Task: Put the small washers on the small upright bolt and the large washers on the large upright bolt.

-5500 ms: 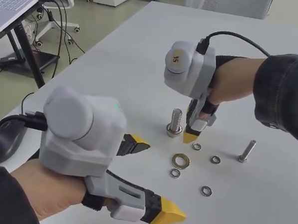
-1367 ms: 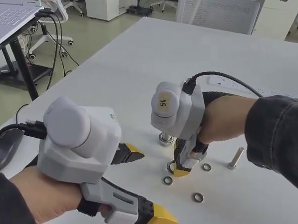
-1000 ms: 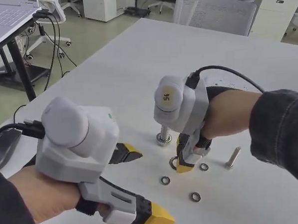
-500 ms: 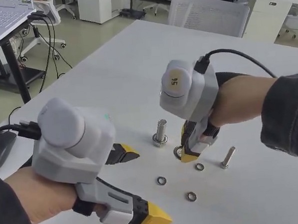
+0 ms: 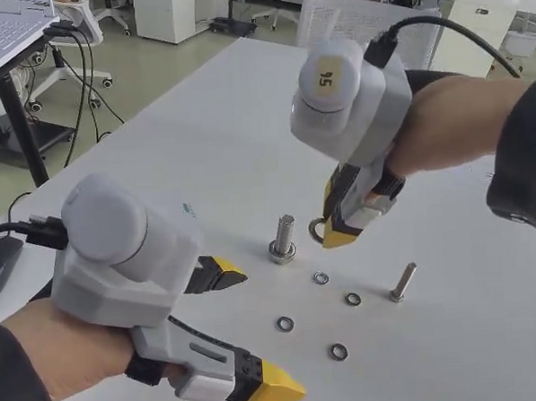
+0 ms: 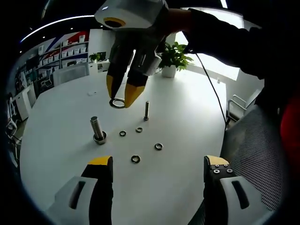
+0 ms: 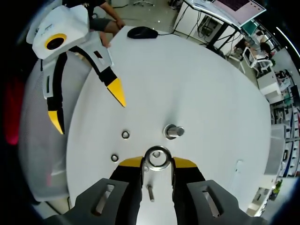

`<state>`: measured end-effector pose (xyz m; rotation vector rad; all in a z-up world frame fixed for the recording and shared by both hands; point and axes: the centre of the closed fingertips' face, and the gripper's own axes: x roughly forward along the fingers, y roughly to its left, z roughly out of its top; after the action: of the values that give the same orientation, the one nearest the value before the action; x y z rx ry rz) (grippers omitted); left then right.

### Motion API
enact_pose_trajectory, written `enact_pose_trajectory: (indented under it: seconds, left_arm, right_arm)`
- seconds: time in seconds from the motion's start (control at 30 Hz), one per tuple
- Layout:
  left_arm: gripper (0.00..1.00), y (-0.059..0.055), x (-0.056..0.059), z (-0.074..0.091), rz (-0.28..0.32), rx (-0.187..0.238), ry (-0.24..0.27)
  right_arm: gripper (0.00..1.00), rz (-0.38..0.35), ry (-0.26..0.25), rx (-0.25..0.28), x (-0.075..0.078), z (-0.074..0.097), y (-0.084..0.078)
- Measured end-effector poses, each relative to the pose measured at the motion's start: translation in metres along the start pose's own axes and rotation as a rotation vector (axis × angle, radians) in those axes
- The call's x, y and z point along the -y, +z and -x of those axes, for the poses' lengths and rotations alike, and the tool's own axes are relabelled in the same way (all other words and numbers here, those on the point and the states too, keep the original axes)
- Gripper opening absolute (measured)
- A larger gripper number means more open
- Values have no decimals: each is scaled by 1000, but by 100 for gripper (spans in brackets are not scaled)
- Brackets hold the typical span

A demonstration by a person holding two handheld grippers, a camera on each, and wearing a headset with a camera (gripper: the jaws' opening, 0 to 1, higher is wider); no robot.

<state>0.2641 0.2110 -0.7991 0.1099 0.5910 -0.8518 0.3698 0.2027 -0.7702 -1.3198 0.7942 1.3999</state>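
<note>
Pinching a big washer [image 5: 316, 231], R gripper [image 5: 328, 236] hangs above table [image 5: 201, 123] near the big upright bolt [image 5: 283, 238]; L gripper [image 6: 158, 161] gapes wide, nothing held.

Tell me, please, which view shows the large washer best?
The right gripper view: the large washer sits face-on and close, pinched by the right gripper. The head view shows it partly hidden; the left gripper view, small and distant.
</note>
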Motion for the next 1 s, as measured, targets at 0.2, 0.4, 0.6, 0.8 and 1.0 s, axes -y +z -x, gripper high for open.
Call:
enact_pose_trajectory:
  seconds: [0.2,0.4,0.6,0.8,1.0]
  left_arm:
    - [79,-1,-1,0,0,1,3]
    - [79,-2,-2,2,2,4,10]
    - [79,-4,-2,2,6,0,12]
    - [79,-6,-2,2,12,-4,14]
    - [79,-8,0,1,15,-6,17]
  right_arm:
    - [24,21,-18,7,11,5,12]
    - [24,37,-26,2,21,1,20]
    - [24,49,-23,2,28,-4,25]
    - [24,58,-14,5,30,-9,29]
    - [24,60,-4,1,30,-18,29]
